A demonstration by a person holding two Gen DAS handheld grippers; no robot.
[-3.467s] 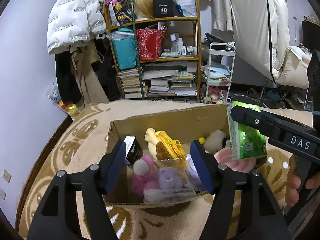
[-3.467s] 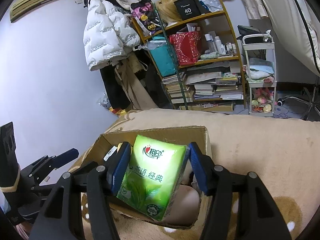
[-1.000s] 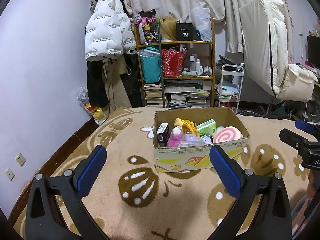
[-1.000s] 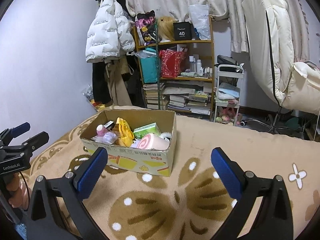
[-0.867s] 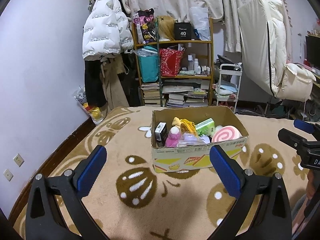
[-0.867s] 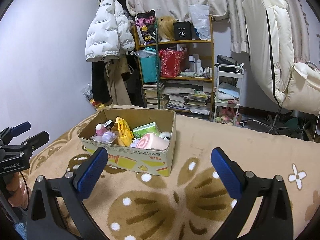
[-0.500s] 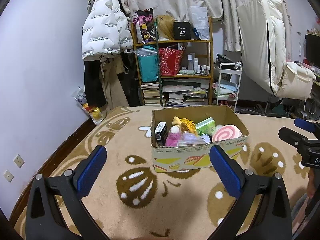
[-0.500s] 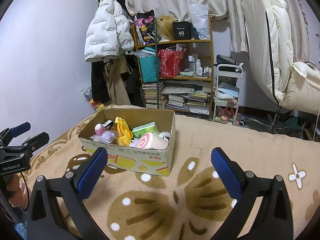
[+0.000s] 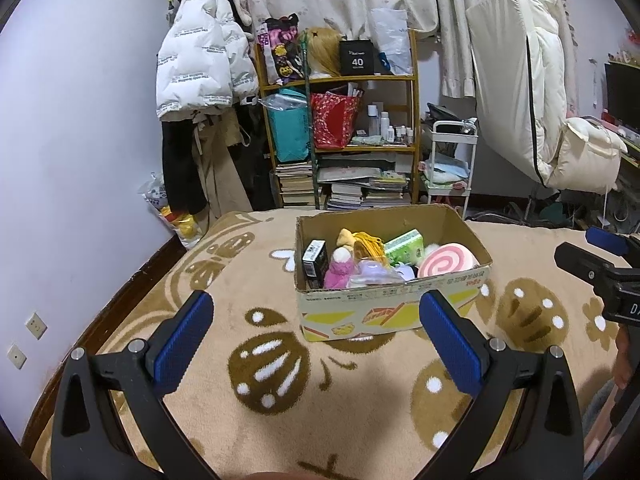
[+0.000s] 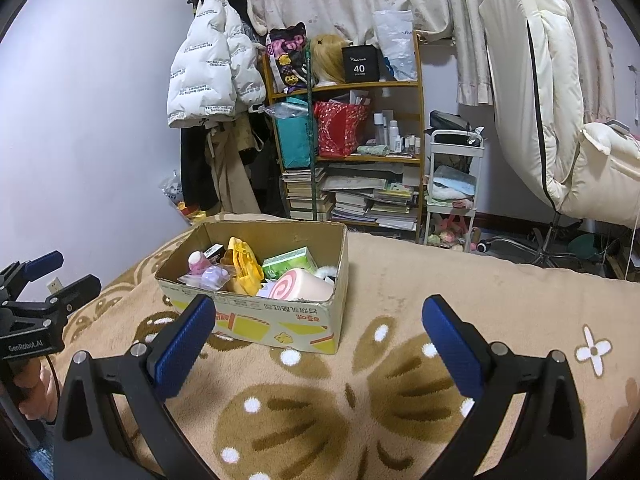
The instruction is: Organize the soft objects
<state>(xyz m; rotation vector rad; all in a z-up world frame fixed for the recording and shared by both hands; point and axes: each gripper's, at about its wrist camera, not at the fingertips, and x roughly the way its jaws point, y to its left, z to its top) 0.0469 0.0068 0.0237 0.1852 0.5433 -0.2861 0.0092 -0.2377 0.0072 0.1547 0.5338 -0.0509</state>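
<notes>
Open beige blanket (image 9: 224, 280) lay bare between both grippers and cardboard box (image 9: 384, 312); nothing blocked approach there. Left gripper (image 9: 316, 344) and right gripper (image 10: 318, 344) both stood spread wide, empty, well apart from box. Box top open, but interior crowded: pink swirl cushion (image 10: 300, 286), green tissue pack (image 10: 288, 260), yellow plush (image 10: 242, 264), black carton (image 9: 314, 258) packed close. Cluttered shelf (image 10: 348, 152) stood beyond, well behind box.

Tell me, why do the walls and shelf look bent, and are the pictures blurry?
Left wrist view: fisheye bending bows the shelf, corners go black, cardboard box is sharp. Right wrist view: same curving, soft even room light, faint shadow beside the box.
</notes>
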